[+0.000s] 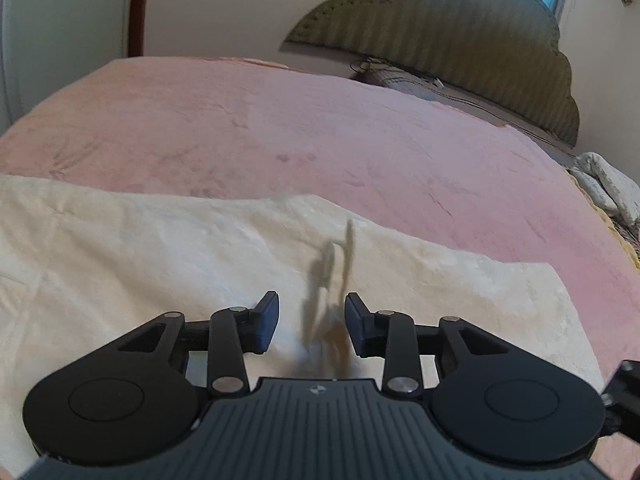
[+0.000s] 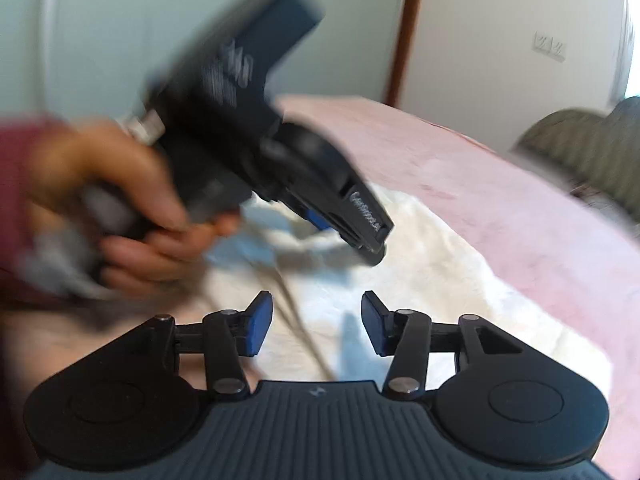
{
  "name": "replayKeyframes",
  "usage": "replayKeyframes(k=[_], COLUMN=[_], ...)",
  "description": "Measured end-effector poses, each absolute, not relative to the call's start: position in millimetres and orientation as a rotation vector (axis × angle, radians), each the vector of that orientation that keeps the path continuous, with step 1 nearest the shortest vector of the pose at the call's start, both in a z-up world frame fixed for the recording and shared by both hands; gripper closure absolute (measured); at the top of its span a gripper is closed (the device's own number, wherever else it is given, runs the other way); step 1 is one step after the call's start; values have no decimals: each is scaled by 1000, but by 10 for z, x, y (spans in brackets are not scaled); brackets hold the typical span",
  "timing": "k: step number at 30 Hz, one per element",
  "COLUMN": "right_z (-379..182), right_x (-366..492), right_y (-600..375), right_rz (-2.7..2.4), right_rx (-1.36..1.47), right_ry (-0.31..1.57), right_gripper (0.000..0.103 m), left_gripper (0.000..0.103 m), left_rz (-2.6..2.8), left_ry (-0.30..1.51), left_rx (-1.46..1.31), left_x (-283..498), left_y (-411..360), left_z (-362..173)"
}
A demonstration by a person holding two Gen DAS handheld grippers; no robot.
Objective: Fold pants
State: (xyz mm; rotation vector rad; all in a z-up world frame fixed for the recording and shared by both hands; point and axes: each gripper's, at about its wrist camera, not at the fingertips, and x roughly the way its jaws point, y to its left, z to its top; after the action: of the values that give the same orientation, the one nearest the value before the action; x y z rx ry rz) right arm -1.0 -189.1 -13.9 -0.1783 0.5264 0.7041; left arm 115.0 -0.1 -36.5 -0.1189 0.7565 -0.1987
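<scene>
The pants [image 1: 160, 272] are a cream, fleecy cloth spread flat on the pink bed cover [image 1: 280, 128]. My left gripper [image 1: 312, 320] hovers just above them, open, its blue pads apart. A blurred tan drawstring [image 1: 347, 256] hangs loose in the gap and neither pad presses on it. In the right wrist view my right gripper [image 2: 316, 324] is open over the same pants [image 2: 440, 288], with a thin cord [image 2: 298, 328] running past its left pad. Ahead of it a hand [image 2: 132, 208] holds the left gripper [image 2: 370, 250], blurred and tilted down toward the cloth.
A padded green headboard [image 1: 460, 32] stands at the far end of the bed, under a window. A crumpled pale cloth [image 1: 600, 184] lies at the bed's right edge. White walls and a brown door frame [image 2: 404, 32] are behind the bed.
</scene>
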Motion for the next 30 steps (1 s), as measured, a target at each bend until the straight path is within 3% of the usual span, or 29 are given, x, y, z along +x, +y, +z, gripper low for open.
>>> replayKeyframes(k=[4, 8, 12, 15, 19, 20, 30], right_z=[-99, -466, -309, -190, -498, -530, -278], right_x=[176, 441, 492, 690, 1012, 945, -25], right_y=[-2232, -2208, -2196, -2122, -1872, -1822, -1508], right_rz=[567, 464, 481, 466, 456, 448, 574], right_rx=[-41, -133, -80, -113, -192, -212, -357], right_ry=[510, 719, 625, 595, 757, 726, 481], right_gripper=[43, 42, 43, 43, 43, 42, 43], left_gripper=[60, 60, 44, 42, 41, 41, 42], left_rz=[-130, -126, -152, -172, -201, -192, -283], left_ry=[798, 795, 758, 763, 807, 803, 880], left_rx=[-67, -3, 5, 27, 131, 139, -329], left_x=[1296, 1166, 1141, 1113, 975, 938, 944], left_y=[-19, -34, -74, -138, -168, -124, 431], left_z=[-341, -320, -186, -148, -307, -349, -139])
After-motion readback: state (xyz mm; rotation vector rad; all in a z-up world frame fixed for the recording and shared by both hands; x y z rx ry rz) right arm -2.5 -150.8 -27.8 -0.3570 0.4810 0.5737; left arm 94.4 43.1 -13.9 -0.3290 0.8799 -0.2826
